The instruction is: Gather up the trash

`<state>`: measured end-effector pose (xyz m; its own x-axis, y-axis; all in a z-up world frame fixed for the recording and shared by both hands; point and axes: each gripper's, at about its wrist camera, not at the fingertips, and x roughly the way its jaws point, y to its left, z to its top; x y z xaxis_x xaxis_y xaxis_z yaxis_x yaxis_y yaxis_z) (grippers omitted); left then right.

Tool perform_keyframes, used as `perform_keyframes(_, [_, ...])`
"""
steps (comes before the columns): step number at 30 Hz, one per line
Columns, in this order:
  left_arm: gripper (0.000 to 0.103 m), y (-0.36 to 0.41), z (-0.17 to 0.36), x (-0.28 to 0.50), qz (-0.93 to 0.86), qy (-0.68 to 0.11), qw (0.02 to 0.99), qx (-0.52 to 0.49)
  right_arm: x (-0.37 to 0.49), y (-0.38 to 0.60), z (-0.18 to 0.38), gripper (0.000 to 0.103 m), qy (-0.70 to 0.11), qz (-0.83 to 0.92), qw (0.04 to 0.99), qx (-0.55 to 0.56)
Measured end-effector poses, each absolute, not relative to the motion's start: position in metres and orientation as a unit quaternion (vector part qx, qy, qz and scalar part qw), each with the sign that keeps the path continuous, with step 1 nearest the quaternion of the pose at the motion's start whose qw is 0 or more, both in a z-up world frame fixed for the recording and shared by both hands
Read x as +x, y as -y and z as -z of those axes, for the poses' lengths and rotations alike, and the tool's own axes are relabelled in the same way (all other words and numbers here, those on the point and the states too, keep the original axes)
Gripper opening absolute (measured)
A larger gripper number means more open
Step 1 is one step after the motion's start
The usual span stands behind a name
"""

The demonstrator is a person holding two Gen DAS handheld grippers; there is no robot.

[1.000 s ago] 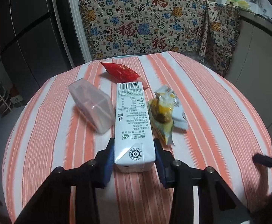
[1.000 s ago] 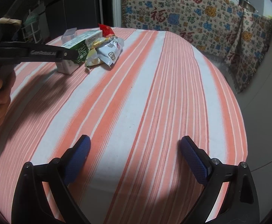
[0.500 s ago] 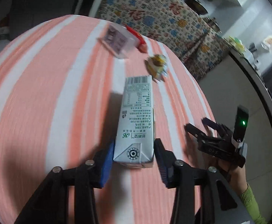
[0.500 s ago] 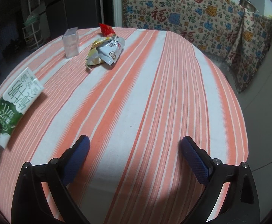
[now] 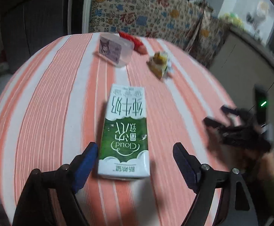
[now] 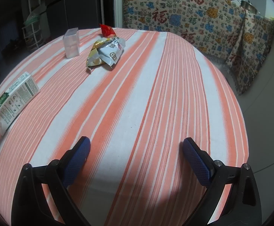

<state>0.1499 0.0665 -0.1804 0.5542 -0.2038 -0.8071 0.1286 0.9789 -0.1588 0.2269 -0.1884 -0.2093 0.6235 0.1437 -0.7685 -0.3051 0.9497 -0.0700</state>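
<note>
Left gripper (image 5: 135,162) just opened wide (milk carton (image 5: 124,131) lies released).

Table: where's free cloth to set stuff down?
Free: the wide striped table between the right gripper and snack wrapper. Crowded: far edge, with clear box, red packet; milk carton between the left gripper's just-opened jaws.

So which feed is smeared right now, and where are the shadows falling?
Left wrist view: motion blur throughout, worst on the right gripper and the yellow wrapper; the milk carton print stays readable. Right wrist view: sharp, with a dark shadow across the tablecloth under the jaws. Both bend and darken at the edges.
</note>
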Motion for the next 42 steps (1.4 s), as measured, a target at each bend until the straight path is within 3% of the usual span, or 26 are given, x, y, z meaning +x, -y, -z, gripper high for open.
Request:
perform_keyframes(3, [0.081, -0.061, 0.193, 0.158, 0.051, -0.462, 0.885, -0.007, 0.227, 0.188, 0.209, 0.099, -0.415, -0.126, 0.896, -0.097])
perform_keyframes(4, [0.077, -0.063, 0.195, 0.159, 0.041, -0.459, 0.887, -0.006, 0.227, 0.188, 0.210, 0.099, -0.416, -0.126, 0.896, -0.097])
perform_keyframes(5, [0.056, -0.066, 0.195, 0.161, 0.036, -0.455, 0.890, -0.008, 0.227, 0.188, 0.210, 0.099, -0.416, -0.127, 0.895, -0.097])
perform_keyframes(6, [0.049, -0.069, 0.196, 0.165, 0.030, -0.458, 0.888, -0.014, 0.227, 0.188, 0.211, 0.099, -0.416, -0.127, 0.895, -0.096])
perform_keyframes(8, [0.049, -0.078, 0.193, 0.170, 0.018, -0.453, 0.891, -0.027, 0.227, 0.188, 0.212, 0.099, -0.417, -0.129, 0.895, -0.095])
perform_keyframes(17, [0.055, -0.099, 0.197, 0.197, -0.039, -0.442, 0.895, -0.045, 0.227, 0.189, 0.213, 0.100, -0.419, -0.130, 0.894, -0.094])
perform_keyframes(19, [0.060, -0.091, 0.198, 0.196, -0.040, -0.442, 0.896, -0.019, 0.226, 0.189, 0.213, 0.100, -0.419, -0.131, 0.894, -0.093])
perform_keyframes(21, [0.074, -0.087, 0.200, 0.193, -0.043, -0.436, 0.899, -0.008, 0.227, 0.190, 0.213, 0.100, -0.420, -0.131, 0.893, -0.092])
perform_keyframes(23, [0.081, -0.093, 0.201, 0.193, -0.052, -0.441, 0.896, -0.020, 0.227, 0.190, 0.213, 0.100, -0.421, -0.131, 0.893, -0.090])
perform_keyframes(35, [0.082, -0.091, 0.203, 0.192, -0.053, -0.439, 0.897, -0.020, 0.305, 0.143, 0.208, 0.101, -0.457, -0.176, 0.869, -0.080])
perform_keyframes(39, [0.082, -0.091, 0.203, 0.192, -0.053, -0.439, 0.897, -0.021, 0.346, 0.116, 0.208, 0.089, -0.440, -0.163, 0.879, -0.085])
perform_keyframes(40, [0.082, -0.091, 0.203, 0.192, -0.053, -0.439, 0.897, -0.021, 0.353, 0.115, 0.208, 0.080, -0.434, -0.155, 0.884, -0.081])
perform_keyframes(42, [0.082, -0.091, 0.203, 0.192, -0.054, -0.439, 0.897, -0.021, 0.356, 0.115, 0.207, 0.052, -0.420, -0.146, 0.892, -0.077])
